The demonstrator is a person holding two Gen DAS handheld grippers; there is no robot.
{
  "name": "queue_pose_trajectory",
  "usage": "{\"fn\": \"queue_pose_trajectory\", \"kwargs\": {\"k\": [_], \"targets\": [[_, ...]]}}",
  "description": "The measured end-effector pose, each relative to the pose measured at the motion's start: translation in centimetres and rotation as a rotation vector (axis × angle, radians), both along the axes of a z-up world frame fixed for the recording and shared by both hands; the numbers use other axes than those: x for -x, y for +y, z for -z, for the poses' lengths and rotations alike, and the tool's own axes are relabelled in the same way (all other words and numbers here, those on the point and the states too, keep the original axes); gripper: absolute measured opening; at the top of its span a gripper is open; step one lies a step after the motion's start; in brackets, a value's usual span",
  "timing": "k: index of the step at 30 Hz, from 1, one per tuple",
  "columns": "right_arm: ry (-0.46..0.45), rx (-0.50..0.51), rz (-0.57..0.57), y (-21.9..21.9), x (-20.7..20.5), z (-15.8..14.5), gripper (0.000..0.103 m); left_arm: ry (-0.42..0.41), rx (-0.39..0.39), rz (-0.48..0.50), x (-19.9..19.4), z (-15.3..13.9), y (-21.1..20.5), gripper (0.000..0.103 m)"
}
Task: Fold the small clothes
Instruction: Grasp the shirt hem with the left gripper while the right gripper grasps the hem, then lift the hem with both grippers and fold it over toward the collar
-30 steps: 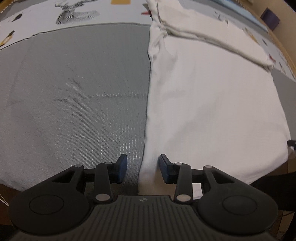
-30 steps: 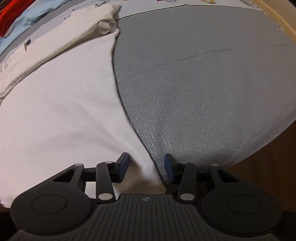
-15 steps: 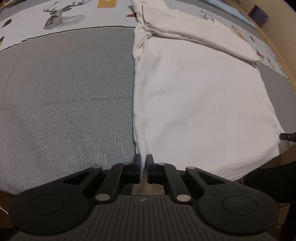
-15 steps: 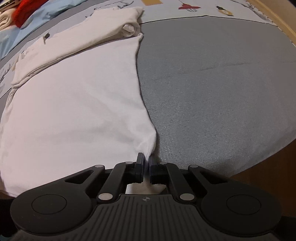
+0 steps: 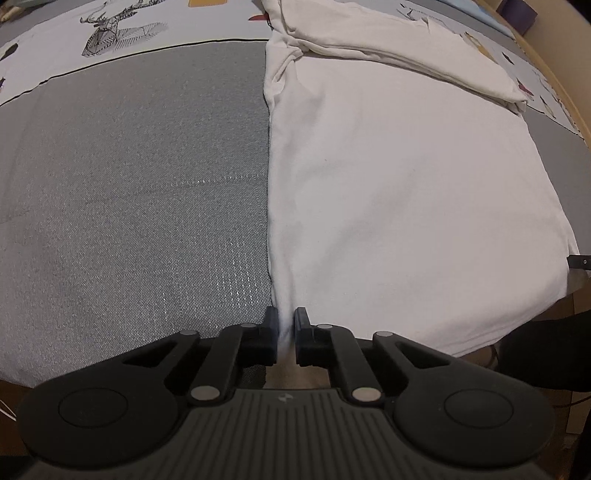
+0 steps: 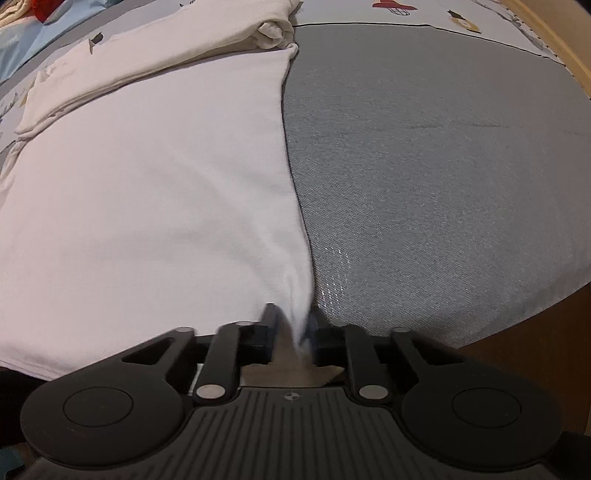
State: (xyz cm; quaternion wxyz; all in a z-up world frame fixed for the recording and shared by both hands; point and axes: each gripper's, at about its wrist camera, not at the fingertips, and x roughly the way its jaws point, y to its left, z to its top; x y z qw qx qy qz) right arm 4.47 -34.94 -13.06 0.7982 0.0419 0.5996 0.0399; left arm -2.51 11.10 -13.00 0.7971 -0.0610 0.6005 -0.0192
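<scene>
Both near corners pinched, the fold itself not yet made

The white garment [image 5: 399, 192] lies flat on the grey mat [image 5: 140, 192], its far end already doubled over. The left gripper [image 5: 285, 325] is clenched on the near left corner and the right gripper [image 6: 291, 325] on the near right corner; carrying that near hem forward over the body looks to be what remains.

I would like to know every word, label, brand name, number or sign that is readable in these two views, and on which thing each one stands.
No readable words or numbers in either view.
Left claw housing: a small round emblem, no letters.
Right claw housing: a small round crosshair mark, no letters.
Printed sheet: pictures only (a line-drawn deer, small coloured figures), no text legible.
White garment: plain, no label visible.
</scene>
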Motion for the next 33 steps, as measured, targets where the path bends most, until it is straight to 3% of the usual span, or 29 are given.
{"fn": "queue_pose_trajectory", "kwargs": {"k": [10,14,18,24,33], "targets": [[-0.023,-0.017,0.007,-0.2,0.4,-0.5,0.006,-0.01,0.01,0.003,0.1,-0.3,0.0,0.007],[-0.092,-0.069,0.026,-0.6,0.7,-2.2,0.005,-0.047,0.03,-0.004,0.3,-1.4,0.2,0.004],[-0.212,-0.204,0.077,-2.1,0.9,-5.9,0.005,-0.124,0.078,-0.008,0.5,-4.6,0.7,0.004],[-0.374,-0.323,0.082,-3.9,1.9,-12.2,0.004,-0.256,0.136,0.045,3.0,-10.5,0.5,0.003],[-0.469,-0.513,0.025,-9.4,8.4,-19.3,0.004,-0.412,0.233,0.129,12.2,-19.7,2.5,0.003]]}}
